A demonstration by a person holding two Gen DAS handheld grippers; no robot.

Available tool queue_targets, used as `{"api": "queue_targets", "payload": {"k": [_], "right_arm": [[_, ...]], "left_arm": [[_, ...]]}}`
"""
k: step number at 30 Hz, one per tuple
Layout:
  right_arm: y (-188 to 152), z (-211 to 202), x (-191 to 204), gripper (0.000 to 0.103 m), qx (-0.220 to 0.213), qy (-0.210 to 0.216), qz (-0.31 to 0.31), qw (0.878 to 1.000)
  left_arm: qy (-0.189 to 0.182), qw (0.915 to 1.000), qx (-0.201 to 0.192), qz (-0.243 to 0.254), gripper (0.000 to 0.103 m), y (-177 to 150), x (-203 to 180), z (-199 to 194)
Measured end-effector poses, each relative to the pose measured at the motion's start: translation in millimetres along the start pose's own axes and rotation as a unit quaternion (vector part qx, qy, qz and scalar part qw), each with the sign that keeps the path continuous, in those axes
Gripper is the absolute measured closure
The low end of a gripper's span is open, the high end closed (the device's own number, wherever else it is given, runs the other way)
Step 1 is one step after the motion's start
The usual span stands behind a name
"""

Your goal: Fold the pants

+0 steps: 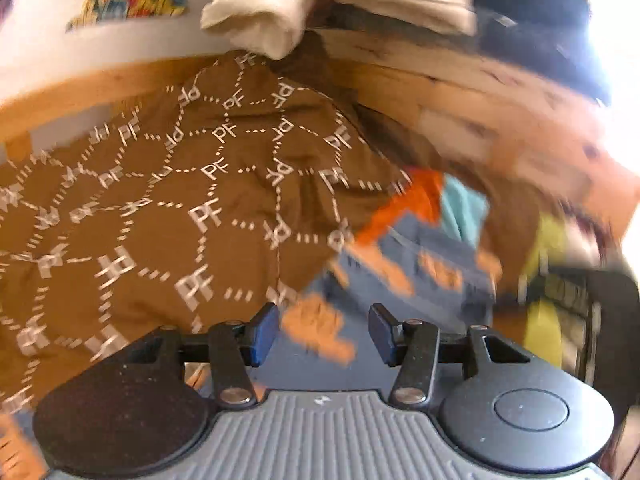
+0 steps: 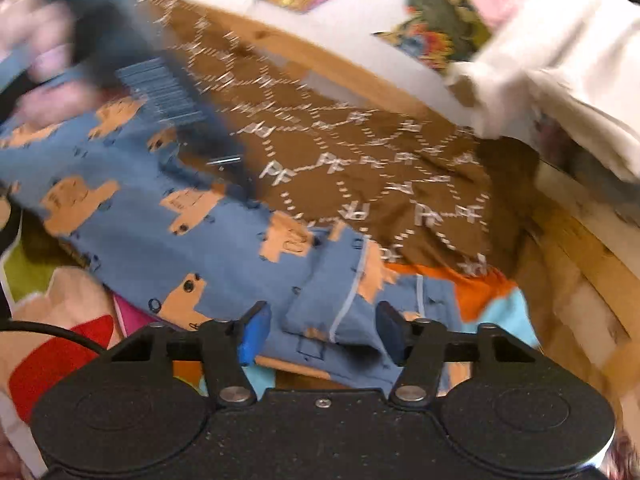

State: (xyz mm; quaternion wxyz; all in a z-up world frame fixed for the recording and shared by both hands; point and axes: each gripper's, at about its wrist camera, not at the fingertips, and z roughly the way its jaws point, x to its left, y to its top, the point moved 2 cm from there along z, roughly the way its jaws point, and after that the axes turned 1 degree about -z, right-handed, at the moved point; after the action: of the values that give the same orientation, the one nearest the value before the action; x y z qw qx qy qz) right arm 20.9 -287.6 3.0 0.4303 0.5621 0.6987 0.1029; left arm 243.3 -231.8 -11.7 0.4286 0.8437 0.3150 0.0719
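Over a heap of clothes, both grippers hover with jaws wide and holding nothing.

Left gripper [image 1: 323, 334] points down at the blue pants [image 1: 420, 268], which lie against a brown patterned cloth [image 1: 180, 184]; right gripper [image 2: 320, 330] hangs just above the pants' folded edge [image 2: 344, 312]. A wooden frame [image 2: 576, 264] rims the pile on the right, cream cloth [image 2: 560, 80] draped over it.

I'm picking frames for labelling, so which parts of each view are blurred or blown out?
Left wrist view: the blue printed pants smear with motion blur, glare whitens the right edge, and the brown patterned cloth stays fairly sharp. Right wrist view: the left gripper at upper left is streaked, the pants nearer the lens read clearly.
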Motion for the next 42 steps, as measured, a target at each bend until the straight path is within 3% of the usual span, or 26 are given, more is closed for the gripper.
{"api": "queue_targets", "payload": {"k": [2,7,9,10,11,13,16,19,23,25,27,29,31,36,38,39,42], "right_arm": [[0.5,8.9,2.6,0.058,0.016,0.010,-0.010,1.000],[-3.6,20.2,1.9,0.063,0.036,0.025,-0.007,0.999],[-6.7,19.6,2.6,0.069,0.039,0.026,-0.004,0.999],[-8.0,19.0,1.6,0.073,0.039,0.026,0.003,0.999],[-8.8,18.9,0.1,0.082,0.038,0.027,0.012,0.999],[-9.8,16.9,-5.4,0.089,0.034,0.024,0.033,0.999],[-9.5,9.5,-18.5,0.091,0.017,0.028,0.086,0.996],[-10.3,-1.3,-40.6,0.091,-0.005,0.037,0.188,0.982],[-21.9,-14.7,-76.8,0.091,-0.028,0.031,0.349,0.936],[-29.3,-17.3,-88.9,0.091,-0.027,0.015,0.389,0.921],[-37.6,-15.5,-97.9,0.091,-0.015,-0.004,0.415,0.910],[-45.2,-13.1,-103.7,0.092,-0.002,-0.018,0.438,0.899],[-51.0,-12.7,-105.7,0.093,0.007,-0.028,0.450,0.893],[-56.3,-9.9,-102.3,0.089,0.031,-0.040,0.442,0.896],[-57.8,-8.4,-105.0,0.074,0.044,-0.065,0.443,0.893],[-57.9,-11.4,-106.4,0.071,0.040,-0.077,0.439,0.894],[-46.8,-21.9,-106.4,0.061,0.013,-0.104,0.388,0.916]], "left_arm": [[-0.016,0.9995,0.006,-0.027,0.047,16.6,4.4,20.4],[-0.024,0.9980,0.045,-0.038,0.048,28.2,4.9,66.1],[-0.028,0.9970,0.060,-0.042,0.062,26.3,3.7,76.3],[-0.032,0.9965,0.063,-0.045,0.082,25.9,2.8,79.7],[-0.031,0.9965,0.063,-0.046,0.085,25.4,1.7,80.0],[-0.032,0.9970,0.052,-0.046,0.089,26.8,-2.3,77.9],[-0.045,0.9958,0.051,-0.062,0.092,33.9,-5.5,71.8],[-0.073,0.9892,0.054,-0.115,0.093,44.2,-6.2,72.1],[-0.092,0.9843,0.034,-0.146,0.094,59.8,-14.7,79.3],[-0.098,0.9833,0.029,-0.150,0.094,65.3,-23.9,88.5],[-0.090,0.9842,0.038,-0.148,0.080,67.2,-33.9,97.1],[-0.086,0.9859,0.039,-0.138,0.039,66.8,-39.0,97.1],[-0.073,0.9877,0.025,-0.136,0.024,62.4,-37.0,90.0],[-0.023,0.9932,0.013,-0.114,0.023,41.2,-21.8,63.7],[0.002,0.9955,0.009,-0.095,0.021,25.2,-17.7,45.7],[0.013,0.9962,0.008,-0.086,0.020,16.3,-16.7,36.6],[0.049,0.9965,0.011,-0.067,0.020,-15.2,-15.4,11.5]]}}
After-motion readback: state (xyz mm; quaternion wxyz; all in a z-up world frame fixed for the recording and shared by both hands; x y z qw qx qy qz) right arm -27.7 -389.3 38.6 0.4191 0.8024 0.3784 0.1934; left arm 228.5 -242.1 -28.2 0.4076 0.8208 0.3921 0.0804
